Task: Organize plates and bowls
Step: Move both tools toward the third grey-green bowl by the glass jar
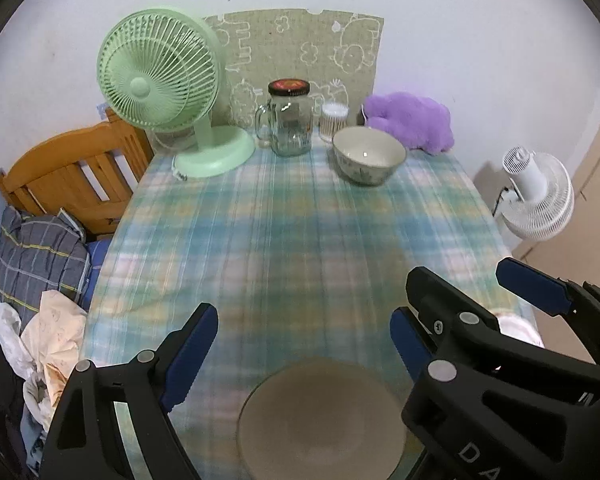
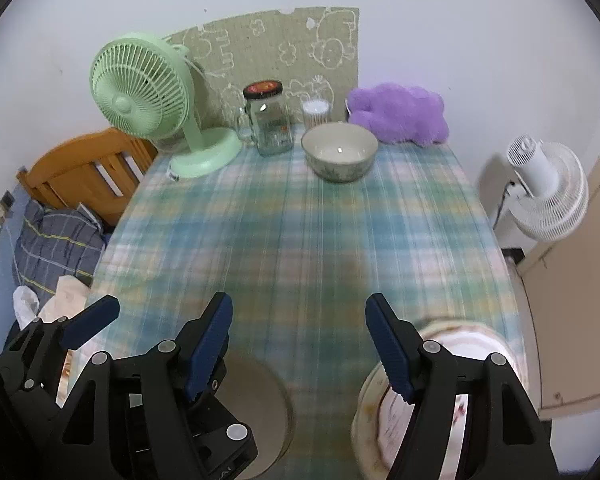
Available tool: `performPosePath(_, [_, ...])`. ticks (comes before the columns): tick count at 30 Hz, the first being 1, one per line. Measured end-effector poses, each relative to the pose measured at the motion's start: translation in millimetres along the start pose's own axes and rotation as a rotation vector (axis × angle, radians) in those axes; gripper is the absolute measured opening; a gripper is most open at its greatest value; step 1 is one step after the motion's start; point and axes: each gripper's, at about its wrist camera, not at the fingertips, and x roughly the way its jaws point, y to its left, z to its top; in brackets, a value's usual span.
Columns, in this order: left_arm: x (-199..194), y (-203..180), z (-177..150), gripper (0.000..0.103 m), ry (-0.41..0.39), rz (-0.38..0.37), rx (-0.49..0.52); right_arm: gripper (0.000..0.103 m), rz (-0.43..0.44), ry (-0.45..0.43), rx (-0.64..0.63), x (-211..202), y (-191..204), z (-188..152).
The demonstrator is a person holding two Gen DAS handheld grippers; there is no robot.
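Left wrist view
Nearest thing: a round grey-brown plate is seen lying flat on the checked tablecloth, at the near edge of the table, below and between the two blue-padded fingers.
Left gripper: the jaws are spread wide; nothing is held between them and the plate is not touched by the pads.
Right gripper: it is seen just to the right, also with its jaws apart; nothing is gripped, and a pale patterned dish is glimpsed beneath it.
Bowl: a cream bowl with a faint pattern stands upright at the far side of the table, well apart from the plate.
Far row: a green fan is placed at the far left, a glass jar mug with a dark lid beside it, a small container of cotton swabs just behind the bowl, and a purple plush toy at the far right.
Off the table: a wooden chair and heaped clothes are seen to the left, a white fan to the right.

Right wrist view
Nearest thing: the right gripper is seen with its jaws parted and empty.
Patterned dish: it lies at the near right, partly hidden behind the right-hand finger; contact cannot be told.
Plate: it lies at the near edge, partly covered by the left gripper, whose jaws stand open.
Bowl: it stands at the far side, near the jar mug and plush toy.
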Motion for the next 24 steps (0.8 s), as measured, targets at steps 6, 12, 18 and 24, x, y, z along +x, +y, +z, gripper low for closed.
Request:
performPosePath(6, [14.5, -27.4, 34.7, 0.089, -0.022, 0.038, -0.046, 0.072, 0.028, -0.009, -0.045, 12.8, -29.7, 38.7])
performPosePath(12, [31.2, -49.1, 69.5, 0.089, -0.050, 0.091, -0.089, 0.072, 0.073, -0.034, -0.073, 30.0, -57.8, 74.3])
performPosePath(18, [53.0, -60.3, 99.5, 0.089, -0.065, 0.132, -0.102, 0.072, 0.118, -0.049, -0.082, 54.5, -79.4, 108.4])
performPosePath(24, [82.6, -67.8, 130.3, 0.085, -0.078, 0.173, -0.078, 0.072, 0.103, -0.069, -0.079, 82.6, -94.8, 138.1])
